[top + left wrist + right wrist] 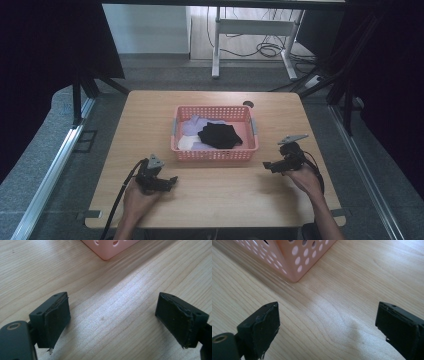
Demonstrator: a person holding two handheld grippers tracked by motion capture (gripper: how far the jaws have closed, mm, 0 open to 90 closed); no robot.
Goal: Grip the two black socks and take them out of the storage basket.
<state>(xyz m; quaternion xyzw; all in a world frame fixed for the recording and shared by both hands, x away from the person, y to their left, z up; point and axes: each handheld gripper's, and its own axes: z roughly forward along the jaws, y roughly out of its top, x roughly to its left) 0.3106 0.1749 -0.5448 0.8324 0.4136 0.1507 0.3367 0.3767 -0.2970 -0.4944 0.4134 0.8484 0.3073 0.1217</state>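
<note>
Clothes in the pink basket [215,154] look like what this is all about: a black garment [220,135] piled on some pale lilac and white pieces [192,125], sitting mid-table on the wooden table [215,195].

Going left to right: the left gripper [172,179] sits low by the basket's near-left corner, jaws spread wide with nothing but bare wood between them. The basket corner [107,250] is up ahead of it, well apart.

The right gripper [266,165] hangs just off the basket's right end, pointing in toward it, jaws also wide and empty, the corner [294,270] close ahead.

I'd say the right one is nearer the black garment, which lies up and over the basket wall from both.
</note>
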